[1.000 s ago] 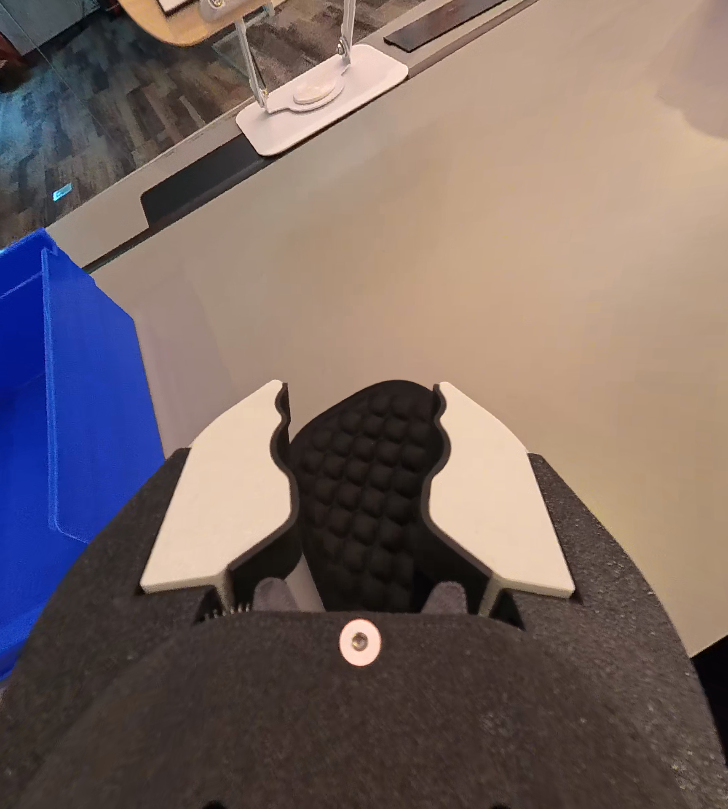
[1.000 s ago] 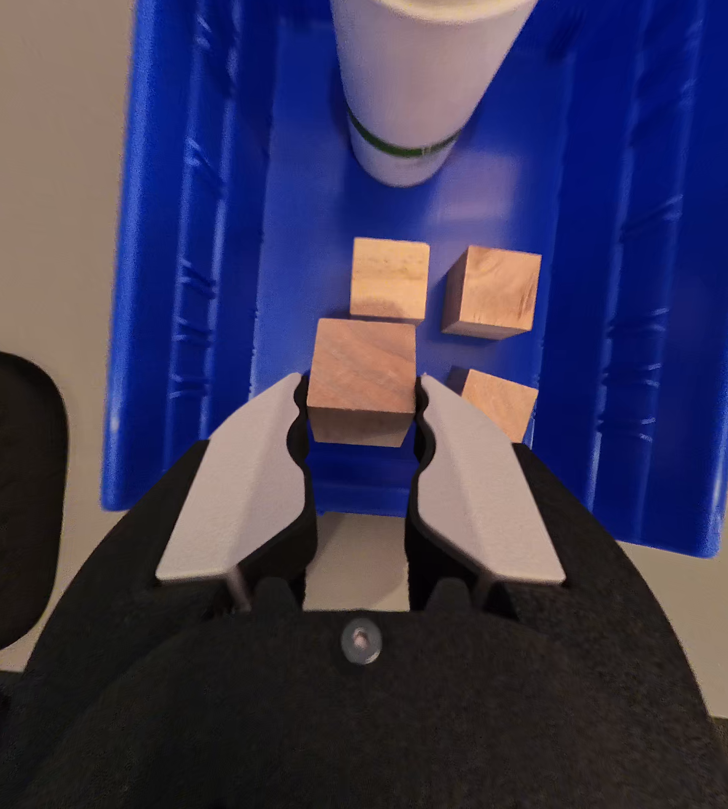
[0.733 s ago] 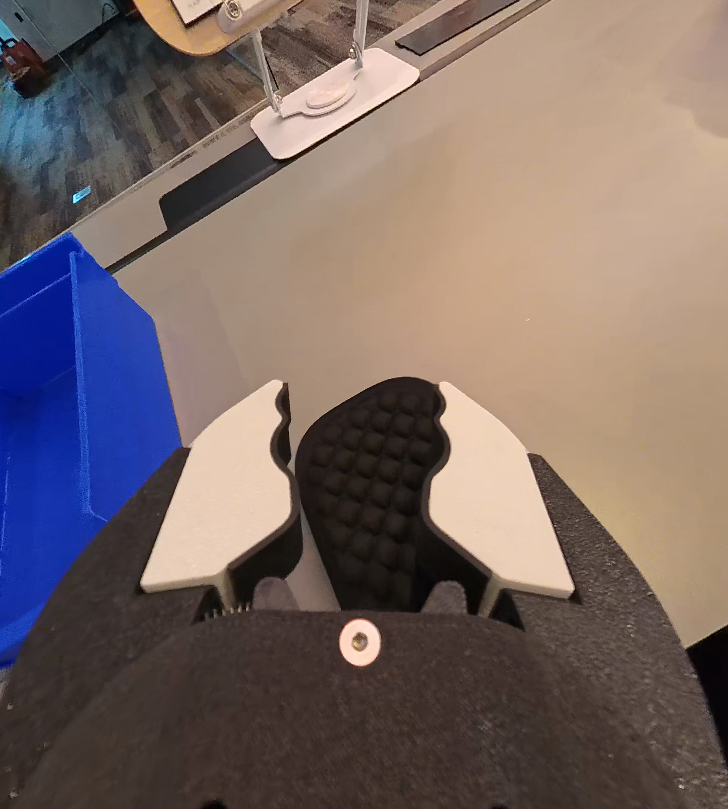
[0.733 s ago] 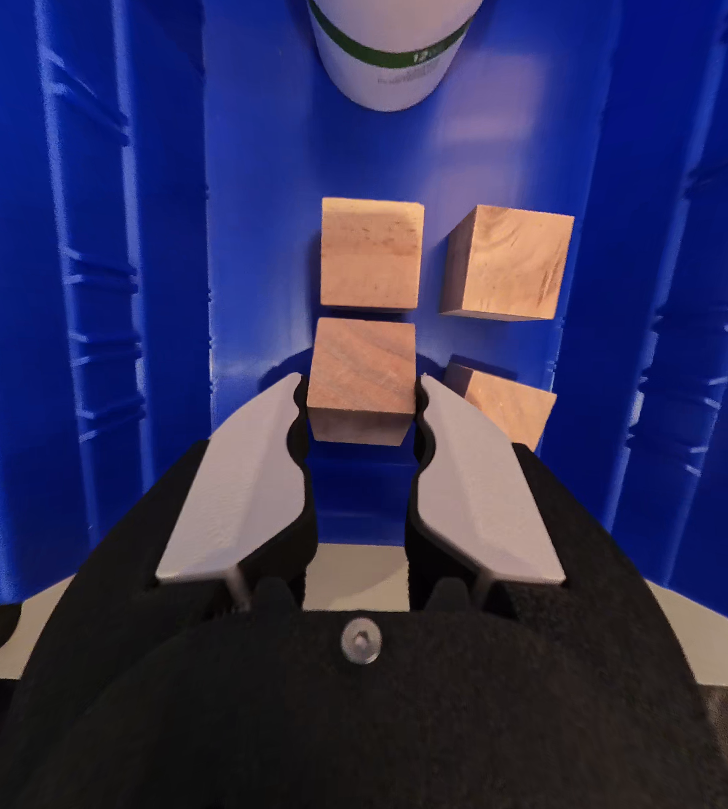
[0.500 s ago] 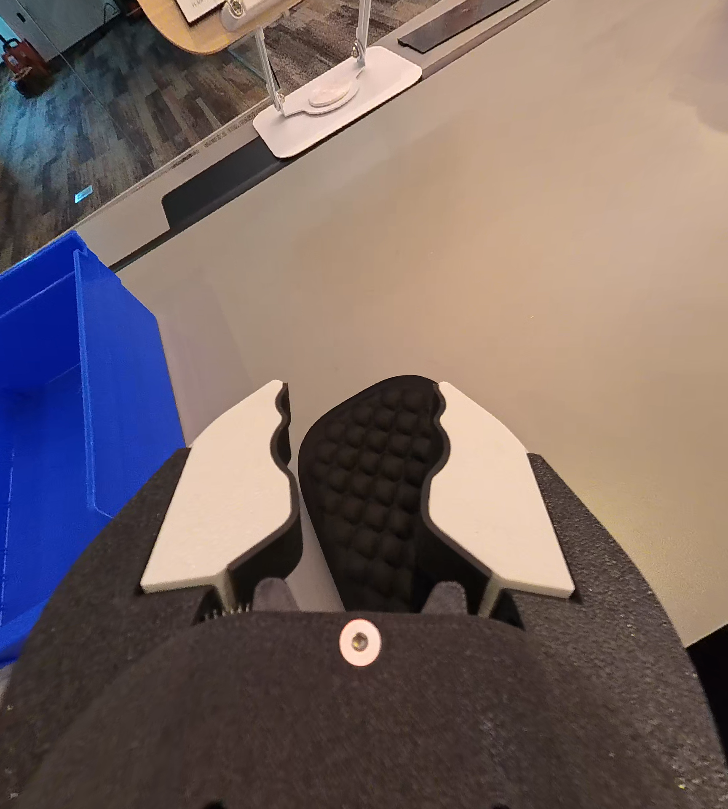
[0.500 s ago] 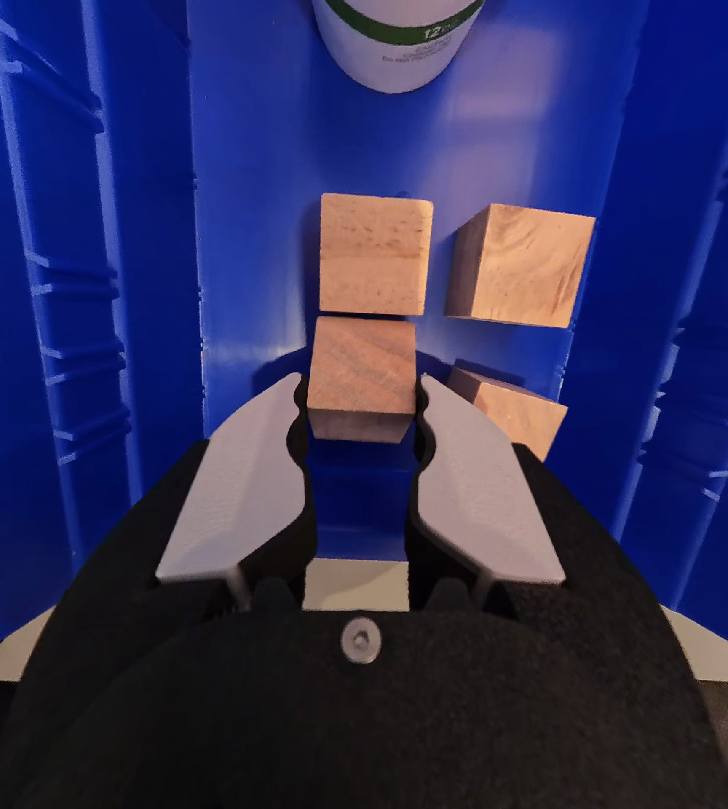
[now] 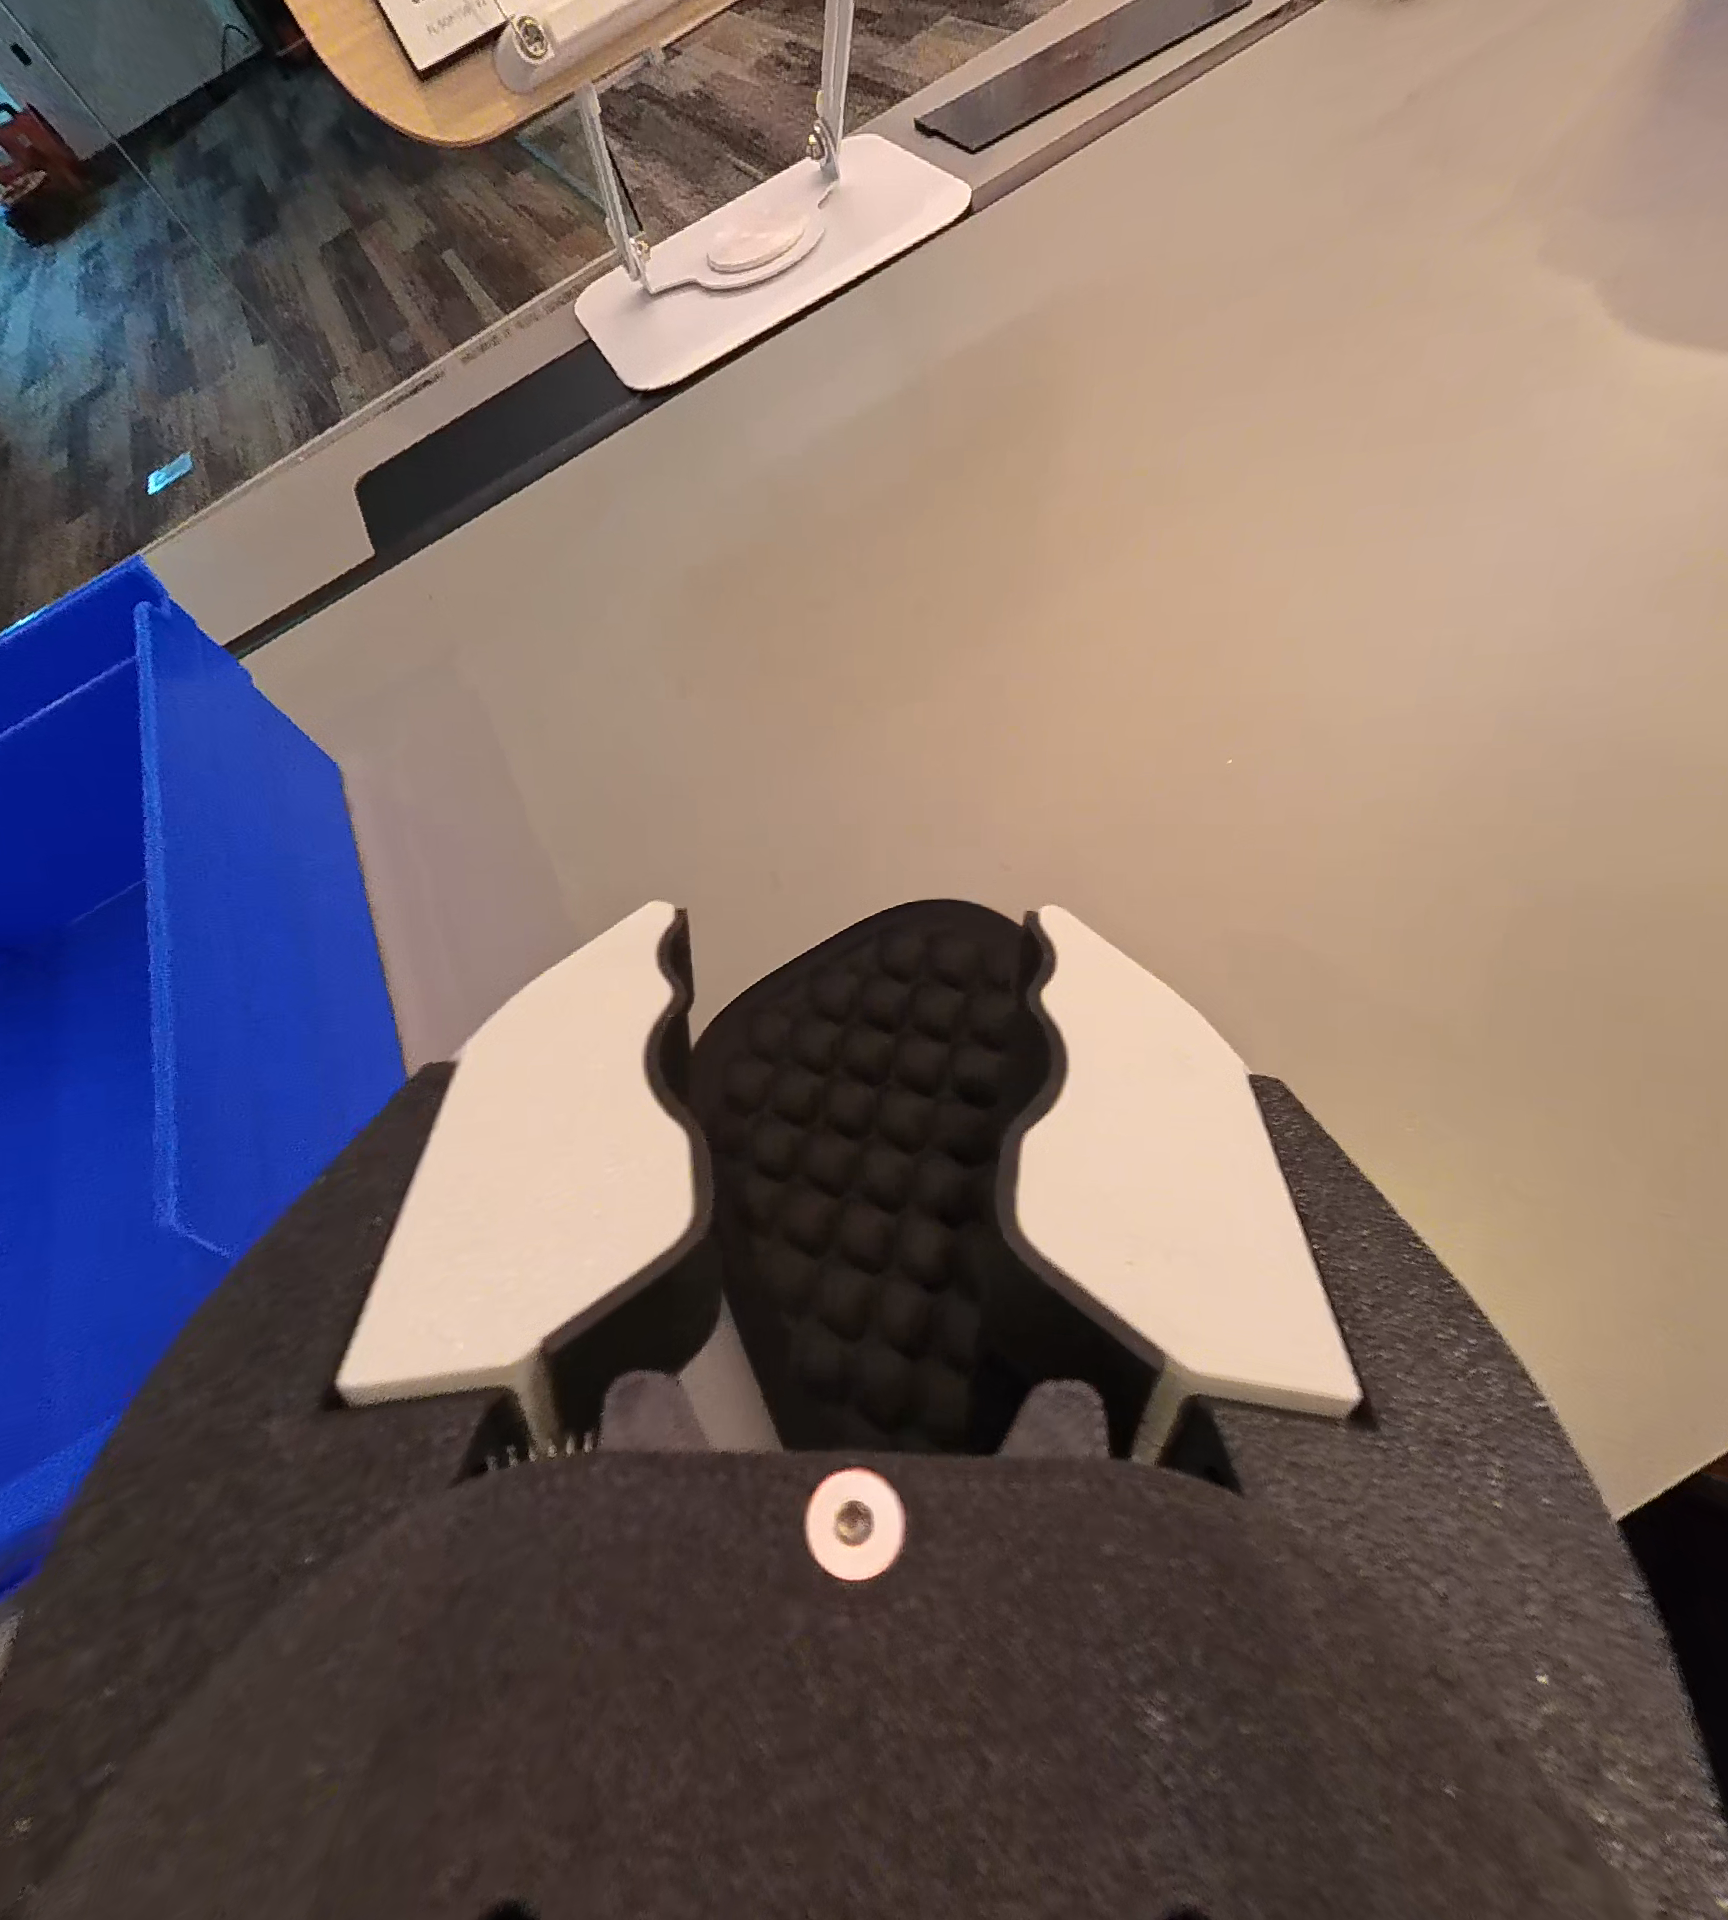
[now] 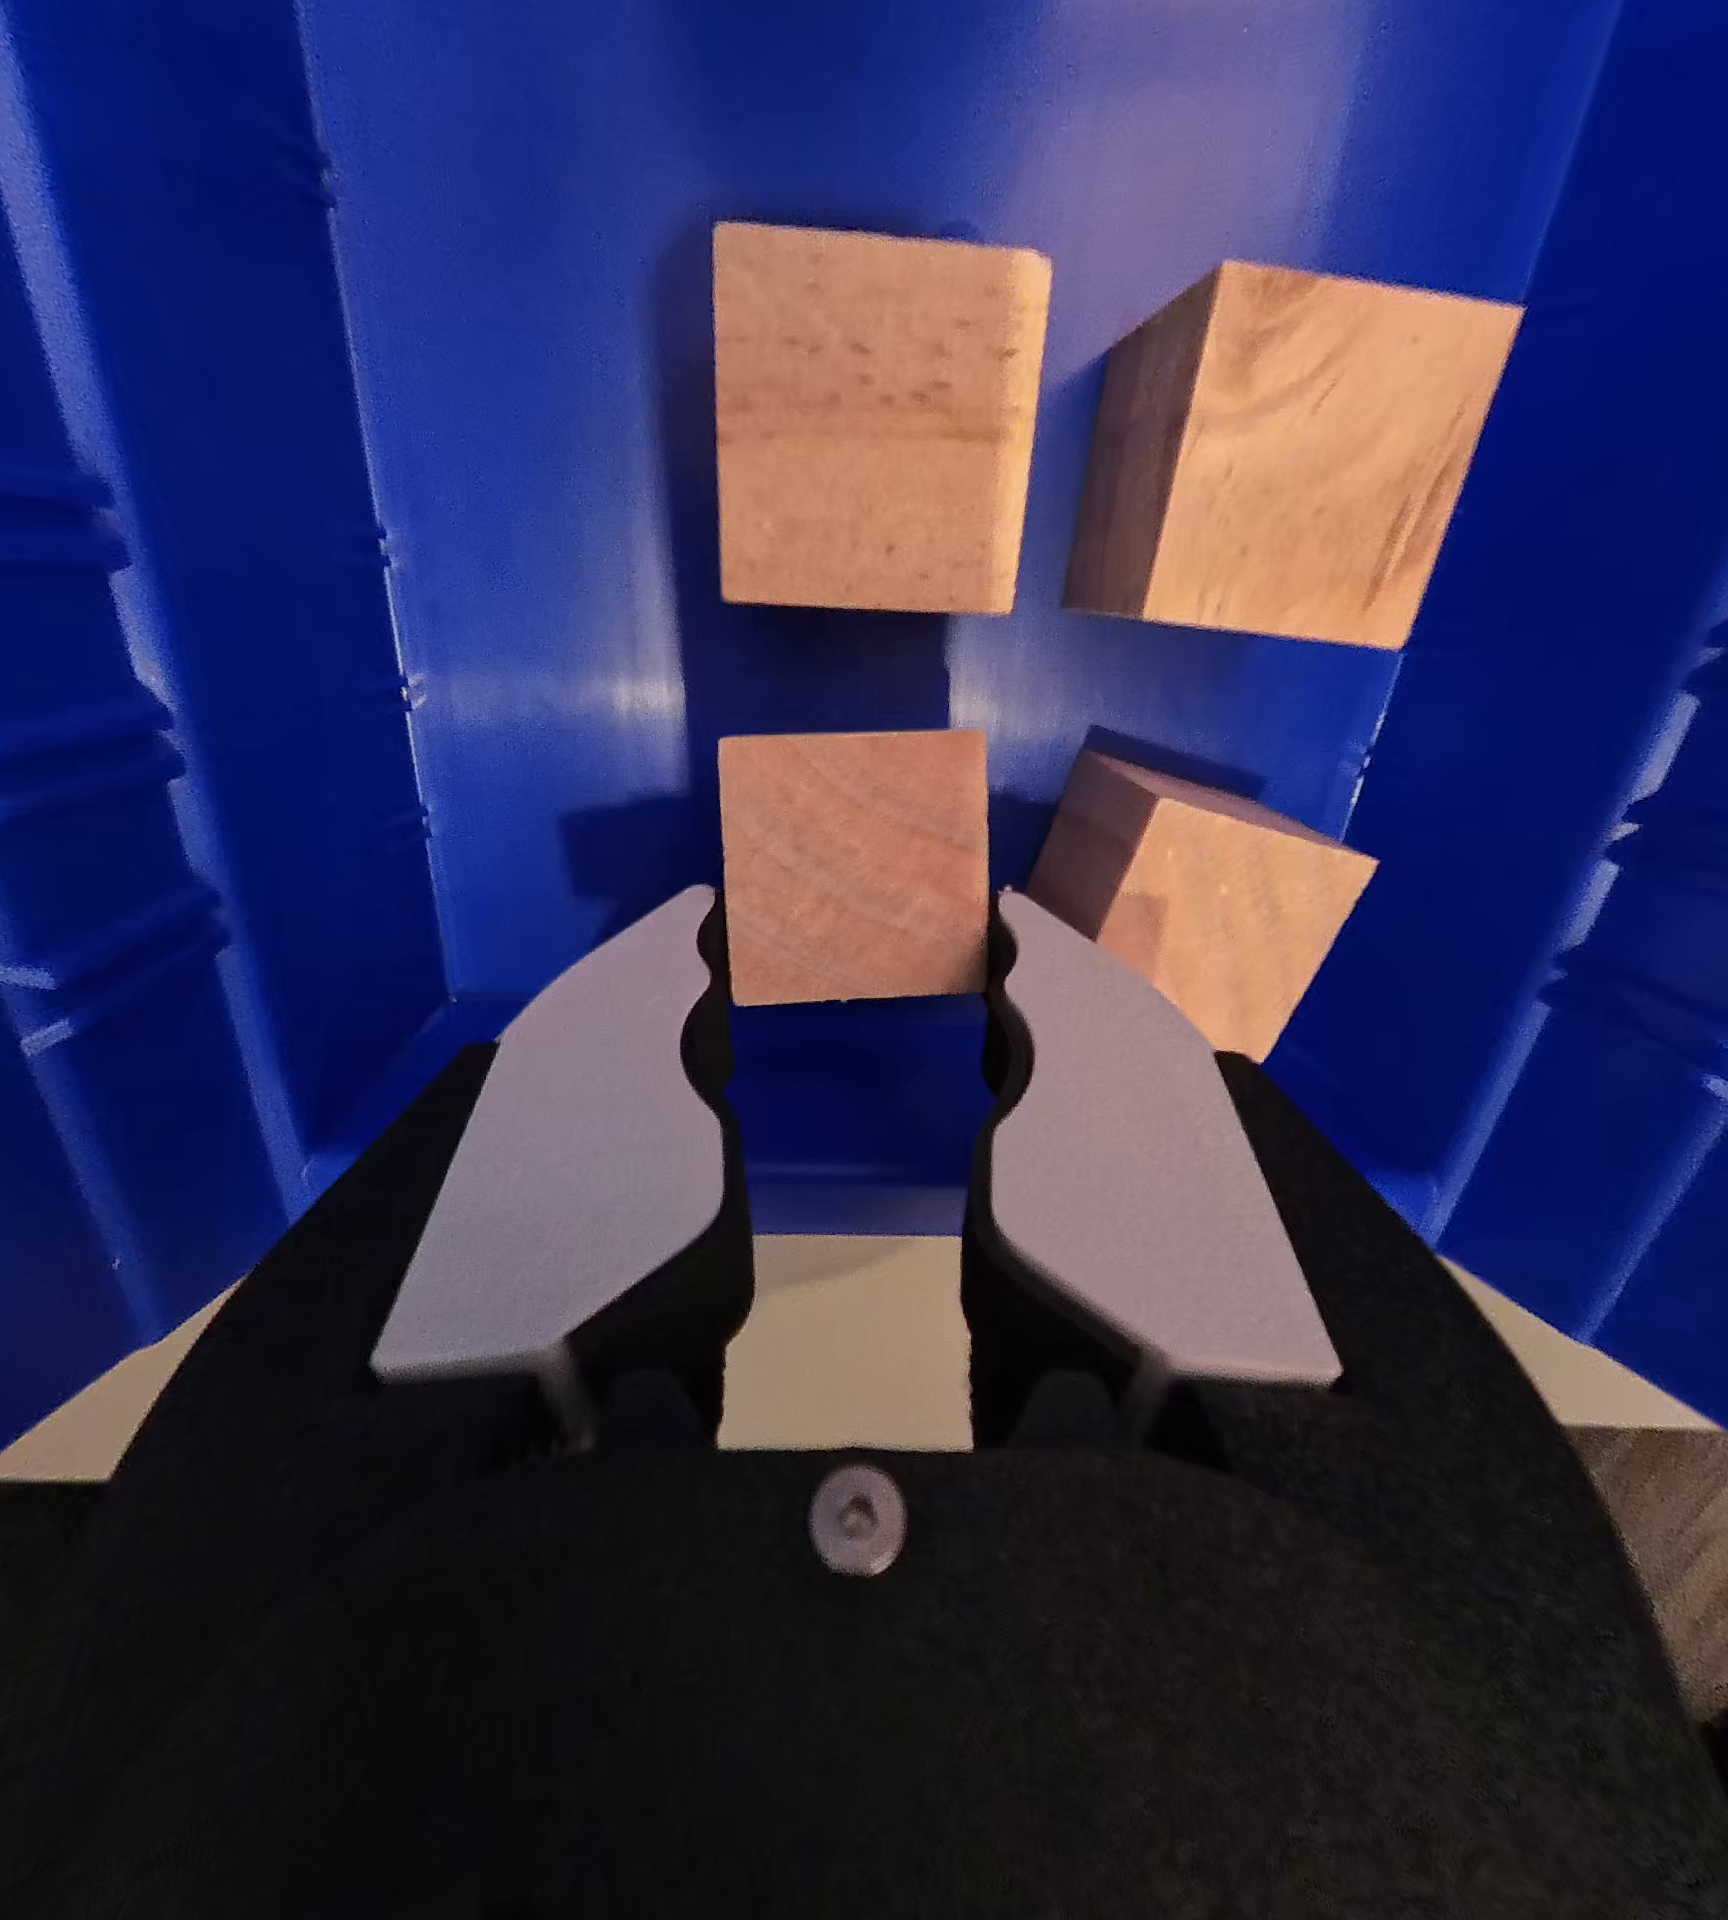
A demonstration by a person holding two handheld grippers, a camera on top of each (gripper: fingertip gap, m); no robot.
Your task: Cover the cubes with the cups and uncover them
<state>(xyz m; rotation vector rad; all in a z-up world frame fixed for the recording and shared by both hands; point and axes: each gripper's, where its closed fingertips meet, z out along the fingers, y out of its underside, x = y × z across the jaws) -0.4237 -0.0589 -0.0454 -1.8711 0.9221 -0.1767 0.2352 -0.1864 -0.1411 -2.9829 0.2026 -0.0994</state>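
**Right claw clamps a cube inside the blue bin while the left waits over the table**

The right gripper point(image 8: 852, 935) is clenched on a wooden cube point(image 8: 852, 862), one finger pressed to each side face, low inside the blue bin point(image 8: 164, 623); whether the cube's underside already rests on the bin floor cannot be told from this angle. Three other cubes sit on that floor: a pale cube point(image 8: 870, 416) straight ahead, a darker cube point(image 8: 1296, 457) to its right, and a tilted cube point(image 8: 1203, 904) just beside the right finger, perhaps touching it. No cup appears in either view (so the cups' place is unknown here).

The left gripper point(image 7: 855, 925) is spread apart and holds nothing; it hangs above the beige table point(image 7: 1255, 623) with the bin's corner point(image 7: 143, 831) at its left, and a white stand base point(image 7: 777, 270) sits at the table's far edge.

Judged from this, the cube is being put down or picked up among its neighbours. The risks: the right finger may nudge the tilted cube as the jaws part or lift, knocking it askew; a release above the floor could let the held cube tumble against the pale one; cubes packed this close would leave little room for a cup rim to come down around one alone.
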